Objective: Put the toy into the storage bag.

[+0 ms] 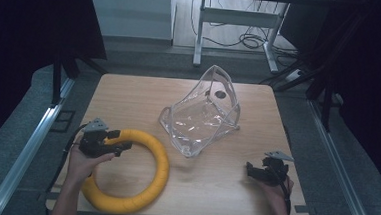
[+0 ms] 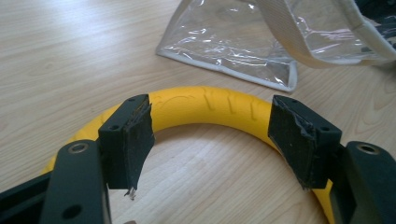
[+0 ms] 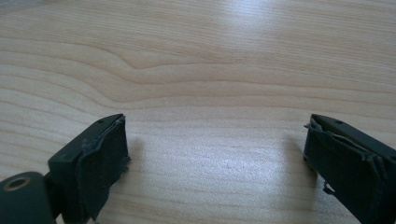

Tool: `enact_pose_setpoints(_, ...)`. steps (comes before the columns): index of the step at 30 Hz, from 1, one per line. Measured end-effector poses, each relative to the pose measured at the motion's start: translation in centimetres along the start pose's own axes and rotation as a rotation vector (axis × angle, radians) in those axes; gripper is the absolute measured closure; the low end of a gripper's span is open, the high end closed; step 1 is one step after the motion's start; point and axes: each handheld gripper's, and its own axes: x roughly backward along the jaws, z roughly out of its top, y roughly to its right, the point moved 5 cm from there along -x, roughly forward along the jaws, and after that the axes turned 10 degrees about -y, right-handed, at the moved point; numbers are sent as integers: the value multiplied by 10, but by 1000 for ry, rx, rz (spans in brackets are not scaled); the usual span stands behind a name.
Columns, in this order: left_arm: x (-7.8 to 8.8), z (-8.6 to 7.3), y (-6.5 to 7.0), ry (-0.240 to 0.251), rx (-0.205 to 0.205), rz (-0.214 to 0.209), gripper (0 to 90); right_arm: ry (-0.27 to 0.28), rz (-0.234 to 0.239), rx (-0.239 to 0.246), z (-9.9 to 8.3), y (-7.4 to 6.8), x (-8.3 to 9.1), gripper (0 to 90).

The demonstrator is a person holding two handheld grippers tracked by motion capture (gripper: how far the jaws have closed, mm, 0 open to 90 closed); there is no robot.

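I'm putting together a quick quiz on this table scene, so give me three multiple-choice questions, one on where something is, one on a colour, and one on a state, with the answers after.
1. Where does the clear plastic bag stand?
A. inside the ring
B. near the middle of the table, beyond the ring
C. on the floor

2. What colour is the ring?
A. yellow
B. red
C. green

3. How does the left claw stand?
A. shut tight on the bag
B. open, its jaws reaching over the ring's arc
C. shut on nothing

Answers:
1 B, the high view shows it at mid-table, apart from the ring.
2 A, both the high view and the left gripper view show it yellow.
3 B, the left gripper view shows a wide gap between the pads, with the ring crossing behind them.
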Motion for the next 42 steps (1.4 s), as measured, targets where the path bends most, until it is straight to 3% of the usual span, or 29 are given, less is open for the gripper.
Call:
enact_pose_setpoints(4,-4,2,5,-7,-13,-23,310,3,0,7,0,0,0,71)
enact_pose_setpoints(22,-15,0,15,-76,-43,-26,311,14,11,20,-1,0,2,124)
enact_pose_setpoints(28,-25,-3,36,-164,-88,-69,307,15,13,22,-1,0,2,128)
enact_pose_setpoints(39,-40,-32,75,-344,-168,-178,306,17,13,21,-1,0,2,131)
enact_pose_setpoints(42,-43,-36,82,-376,-186,-179,306,17,12,20,-1,0,2,132)
